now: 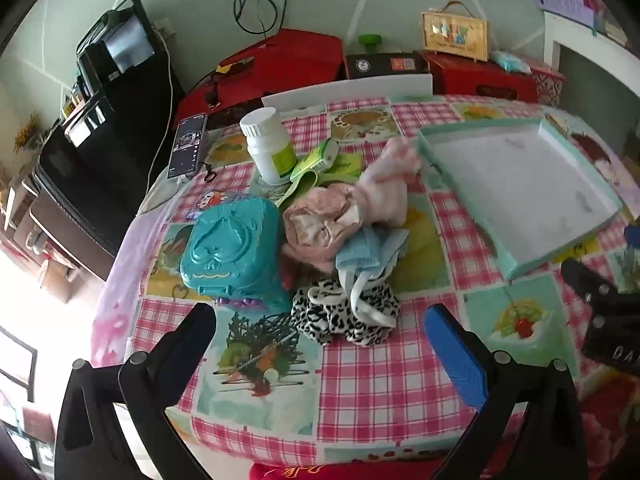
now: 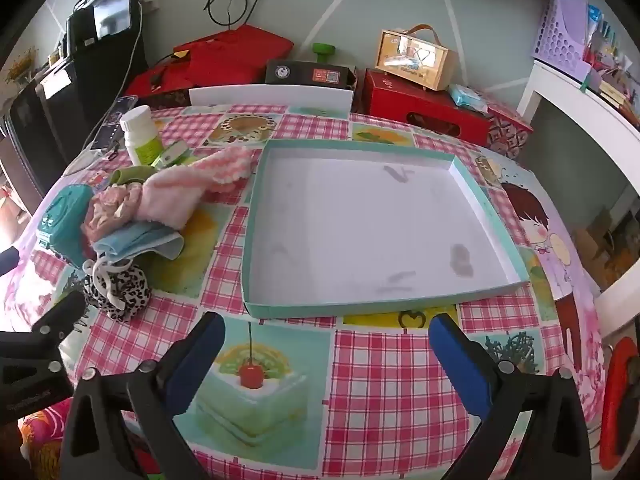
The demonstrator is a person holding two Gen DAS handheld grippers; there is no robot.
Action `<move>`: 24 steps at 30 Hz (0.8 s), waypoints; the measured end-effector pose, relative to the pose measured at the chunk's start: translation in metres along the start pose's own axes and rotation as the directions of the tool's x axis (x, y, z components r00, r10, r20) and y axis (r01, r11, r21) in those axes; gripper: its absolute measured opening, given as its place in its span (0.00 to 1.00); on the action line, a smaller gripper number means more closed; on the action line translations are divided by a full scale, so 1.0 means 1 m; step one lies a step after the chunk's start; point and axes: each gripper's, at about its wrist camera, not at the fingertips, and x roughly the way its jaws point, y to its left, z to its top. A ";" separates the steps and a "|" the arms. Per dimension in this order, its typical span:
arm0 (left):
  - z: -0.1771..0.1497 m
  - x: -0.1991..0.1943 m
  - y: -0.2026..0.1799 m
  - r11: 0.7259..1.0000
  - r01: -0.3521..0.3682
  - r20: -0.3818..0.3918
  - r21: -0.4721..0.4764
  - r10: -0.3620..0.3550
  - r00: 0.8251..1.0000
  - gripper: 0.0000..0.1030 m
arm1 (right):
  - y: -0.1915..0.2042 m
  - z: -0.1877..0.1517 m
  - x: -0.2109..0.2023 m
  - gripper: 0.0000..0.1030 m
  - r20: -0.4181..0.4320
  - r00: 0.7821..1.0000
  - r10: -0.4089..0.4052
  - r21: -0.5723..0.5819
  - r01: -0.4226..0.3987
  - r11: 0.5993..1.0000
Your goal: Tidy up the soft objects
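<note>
A heap of soft things lies on the checked tablecloth: a fuzzy pink sock [image 1: 386,190] [image 2: 188,192], a crumpled pink cloth [image 1: 316,228] [image 2: 110,212], a light blue cloth [image 1: 370,254] [image 2: 138,242] and a leopard-print piece [image 1: 344,314] [image 2: 120,292]. To their right lies a shallow teal-rimmed box lid [image 1: 560,260] [image 2: 344,304], white inside and holding nothing. My left gripper [image 1: 318,330] stands open just in front of the leopard piece, nothing between its fingers. My right gripper [image 2: 326,338] stands open before the lid's near rim, also holding nothing.
A teal plastic case [image 1: 230,248] [image 2: 60,216] sits left of the heap. Behind it stand a white pill bottle [image 1: 270,144] [image 2: 140,134], a small green box [image 1: 318,158] and a phone [image 1: 188,146]. Red boxes [image 2: 424,106] line the table's far edge.
</note>
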 end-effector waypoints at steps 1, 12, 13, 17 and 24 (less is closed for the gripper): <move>-0.001 -0.001 -0.005 1.000 -0.011 -0.004 -0.007 0.011 1.000 1.00 | 0.000 0.000 0.001 1.00 -0.002 1.000 -0.004 -0.001 0.004 1.000; -0.005 0.008 0.012 0.994 0.024 -0.045 -0.110 -0.029 0.999 1.00 | 0.004 -0.002 -0.007 1.00 0.012 1.000 -0.012 -0.011 0.012 1.000; -0.006 0.008 0.013 0.994 0.021 -0.048 -0.111 -0.027 0.998 1.00 | 0.006 -0.001 -0.007 1.00 0.011 1.000 -0.012 -0.010 0.012 1.000; -0.006 0.007 0.012 0.994 0.007 -0.053 -0.110 -0.013 0.998 1.00 | 0.003 0.000 0.000 1.00 0.004 1.000 -0.010 -0.013 0.010 1.000; -0.004 0.009 0.015 0.993 -0.006 -0.073 -0.121 -0.003 0.997 1.00 | 0.002 0.000 0.001 1.00 -0.002 1.000 -0.011 -0.012 0.011 1.000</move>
